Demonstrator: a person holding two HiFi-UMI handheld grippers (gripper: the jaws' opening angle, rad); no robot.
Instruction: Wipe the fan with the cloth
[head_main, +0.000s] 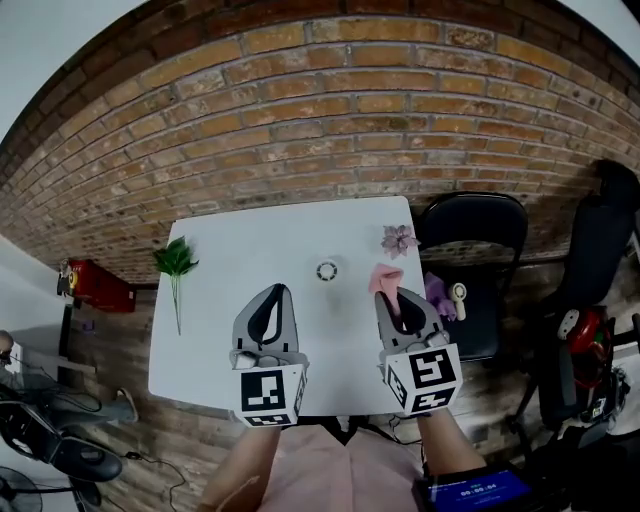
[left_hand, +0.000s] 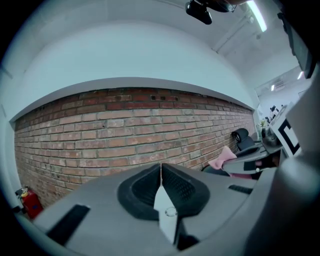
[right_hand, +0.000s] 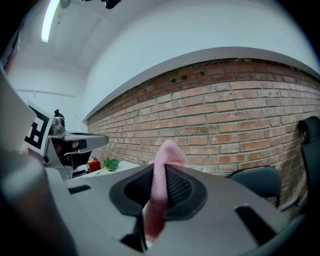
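A pink cloth (head_main: 385, 280) sticks out forward from between the jaws of my right gripper (head_main: 390, 297), which is shut on it above the right part of the white table (head_main: 230, 330). In the right gripper view the cloth (right_hand: 165, 160) rises between the pads. A small round white fan (head_main: 326, 270) lies on the table just ahead, between the two grippers and touched by neither. My left gripper (head_main: 274, 292) hovers over the table's middle, shut and empty; its jaws (left_hand: 160, 167) meet on a thin line. It points at the brick wall.
A green leaf sprig (head_main: 176, 262) lies at the table's left, a pink flower (head_main: 398, 238) at its far right corner. A black chair (head_main: 470, 225) to the right holds a purple thing and a small white handheld item (head_main: 458, 296). A red object (head_main: 95, 285) sits on the floor at left.
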